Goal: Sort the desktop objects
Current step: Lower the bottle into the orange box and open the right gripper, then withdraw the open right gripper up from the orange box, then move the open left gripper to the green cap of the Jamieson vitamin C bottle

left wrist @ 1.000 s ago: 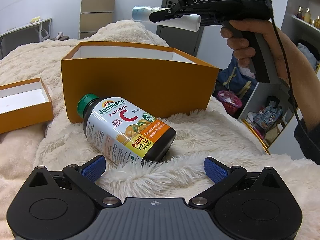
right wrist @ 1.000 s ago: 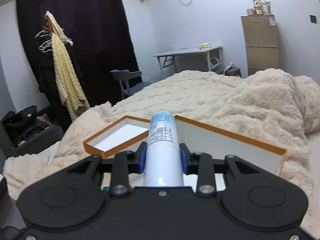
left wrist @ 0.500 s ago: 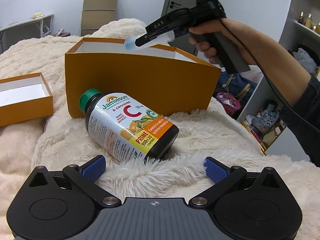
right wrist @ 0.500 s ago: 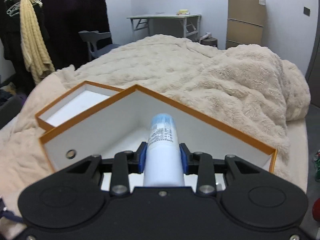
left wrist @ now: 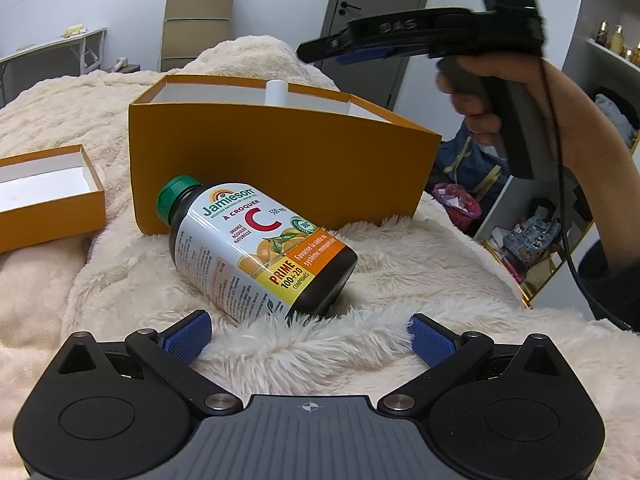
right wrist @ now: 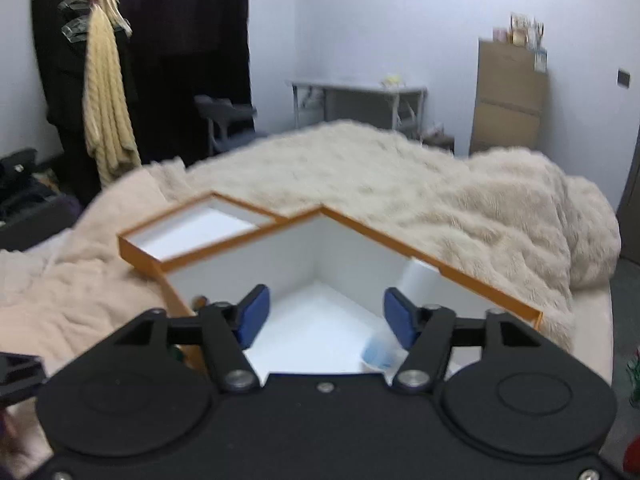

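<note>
Vit C bottle (left wrist: 260,248) lying by orange box (left wrist: 280,168), w/ tube (left wrist: 276,93) inside.

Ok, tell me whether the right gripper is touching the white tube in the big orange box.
Apart. The right wrist view shows the right gripper opening, nothing between its pads, and the white tube leaning against the box wall beyond.

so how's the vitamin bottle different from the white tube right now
The vitamin bottle lies on its side on the blanket, outside the big orange box; the white tube leans inside it. The bottle is dark with a green cap and bright label; the tube is plain white. Neither is gripped.
</note>
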`<state>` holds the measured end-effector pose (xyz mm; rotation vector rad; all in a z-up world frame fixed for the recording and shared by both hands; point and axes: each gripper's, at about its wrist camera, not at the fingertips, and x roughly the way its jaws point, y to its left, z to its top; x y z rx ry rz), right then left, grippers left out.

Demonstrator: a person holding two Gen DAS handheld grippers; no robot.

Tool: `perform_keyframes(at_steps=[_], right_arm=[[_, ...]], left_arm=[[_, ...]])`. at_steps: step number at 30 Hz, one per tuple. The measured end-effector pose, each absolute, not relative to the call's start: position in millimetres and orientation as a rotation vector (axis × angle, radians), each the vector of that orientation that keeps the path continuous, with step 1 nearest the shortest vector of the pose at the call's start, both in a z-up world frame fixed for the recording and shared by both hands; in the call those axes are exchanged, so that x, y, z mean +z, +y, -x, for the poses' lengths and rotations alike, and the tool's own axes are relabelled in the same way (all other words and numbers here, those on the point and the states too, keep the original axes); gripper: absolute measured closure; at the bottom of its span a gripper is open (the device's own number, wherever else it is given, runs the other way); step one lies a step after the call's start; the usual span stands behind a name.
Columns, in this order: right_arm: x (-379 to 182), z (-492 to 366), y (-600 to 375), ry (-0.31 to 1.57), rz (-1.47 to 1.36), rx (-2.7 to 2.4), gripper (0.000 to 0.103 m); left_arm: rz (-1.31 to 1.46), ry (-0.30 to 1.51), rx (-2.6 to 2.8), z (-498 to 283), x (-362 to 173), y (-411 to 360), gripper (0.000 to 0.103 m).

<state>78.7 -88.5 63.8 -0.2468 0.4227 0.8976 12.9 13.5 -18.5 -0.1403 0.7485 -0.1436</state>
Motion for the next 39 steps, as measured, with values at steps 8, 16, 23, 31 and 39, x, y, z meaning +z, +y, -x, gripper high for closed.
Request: perform_keyframes(at_steps=[8, 16, 23, 31, 39], right_arm=[[70.5, -171.9, -60.1, 0.615, 0.296, 0.75, 0.049], [6.6, -243.6, -3.9, 0.897, 0.546, 0.558, 0.068], [-23.0, -191.5, 41.5, 0.764, 0.925, 0.648, 0.068], [41.3, -134.4, 20.8, 0.447, 0.759, 0.625, 0.033], [70.9, -27.2, -82.3, 0.401, 0.269, 0.965, 0.003]], left_arm=[[0.139, 0.751, -0.147, -12.8, -19.2, 12.9, 0.0], [0.14, 0.748, -0.153, -12.4, -19.4, 14.4, 0.0], [0.153, 0.75, -0.154, -11.2, -20.7, 17.1, 0.0], [0.138, 0.75, -0.15, -11.5, -20.2, 13.8, 0.0], [0.133, 0.755, -0.146, -14.7, -19.2, 11.1, 0.0]])
